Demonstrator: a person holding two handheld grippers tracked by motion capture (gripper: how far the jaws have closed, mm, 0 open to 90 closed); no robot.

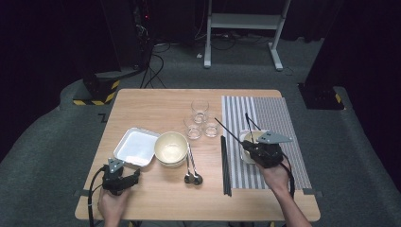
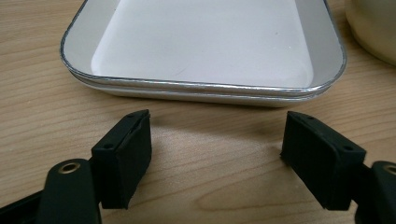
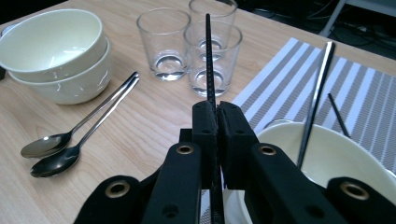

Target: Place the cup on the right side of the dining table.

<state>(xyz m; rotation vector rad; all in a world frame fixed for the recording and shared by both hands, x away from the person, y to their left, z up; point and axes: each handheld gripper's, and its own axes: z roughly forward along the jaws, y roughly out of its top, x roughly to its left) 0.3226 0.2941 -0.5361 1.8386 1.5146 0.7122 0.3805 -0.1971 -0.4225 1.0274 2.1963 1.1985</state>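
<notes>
left gripper (image 2: 217,158) – jaws spread, empty, just short of white square metal tray (image 2: 205,46) | right gripper (image 3: 217,122) – jaws pressed on thin black chopstick (image 3: 208,56), slanting up over cream bowl (image 3: 336,158) on striped placemat (image 3: 364,98)

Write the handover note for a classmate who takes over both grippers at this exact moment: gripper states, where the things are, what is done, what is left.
Right gripper: shut on a black chopstick, held above the striped placemat beside the cream bowl there. Another stick leans in that bowl.
Left gripper: open, empty, on the table just short of the white tray.
Elsewhere: more black chopsticks lie along the placemat's left edge; two stacked bowls, two spoons, three glasses mid-table.
Done: one bowl on the placemat.
Left, probably: place the held chopstick, then move the rest over.
</notes>
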